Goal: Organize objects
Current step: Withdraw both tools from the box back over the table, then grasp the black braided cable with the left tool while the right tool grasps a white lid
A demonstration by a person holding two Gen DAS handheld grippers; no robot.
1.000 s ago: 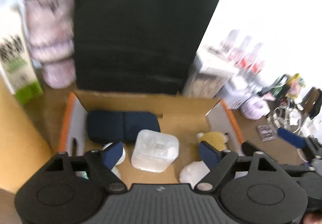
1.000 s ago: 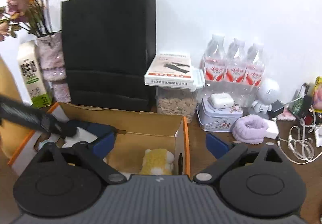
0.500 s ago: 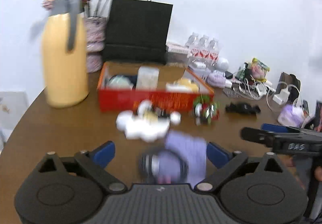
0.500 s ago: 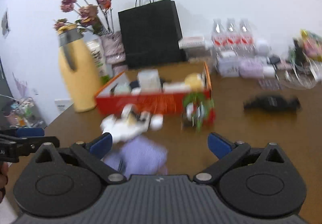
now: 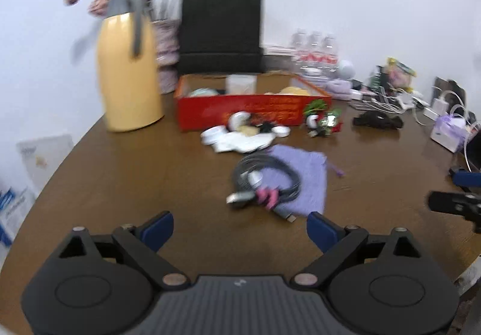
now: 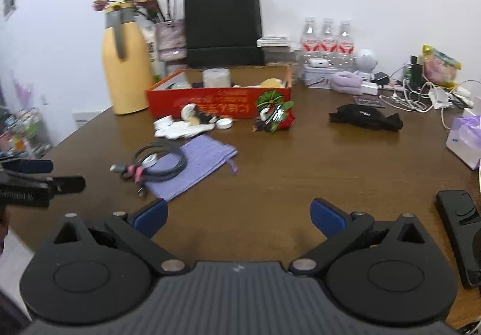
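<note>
An open red box [image 5: 240, 109] [image 6: 210, 100] stands at the back of the brown table and holds a translucent container, a yellow plush and other items. In front of it lie a white pile of small items [image 5: 240, 136] [image 6: 183, 124], a red-green ornament [image 5: 323, 121] [image 6: 275, 117], a coiled grey cable [image 5: 264, 181] [image 6: 156, 163] on a purple pouch [image 5: 306, 175] [image 6: 201, 160], and a black pouch [image 5: 377, 121] [image 6: 365, 118]. My left gripper [image 5: 240, 228] and right gripper [image 6: 237, 214] are both open and empty, near the table's front edge.
A yellow jug [image 5: 129, 70] [image 6: 124, 64], a flower vase [image 6: 170, 37], a black paper bag [image 5: 221, 31] [image 6: 222, 25] and water bottles [image 6: 327, 40] stand behind the box. Cables, chargers and a tissue pack [image 6: 464, 139] clutter the right side. A black device [image 6: 460, 229] lies at right front.
Both grippers have pulled far back from the box to the table's front edge, both staying open and empty. The whole table has come into view.
</note>
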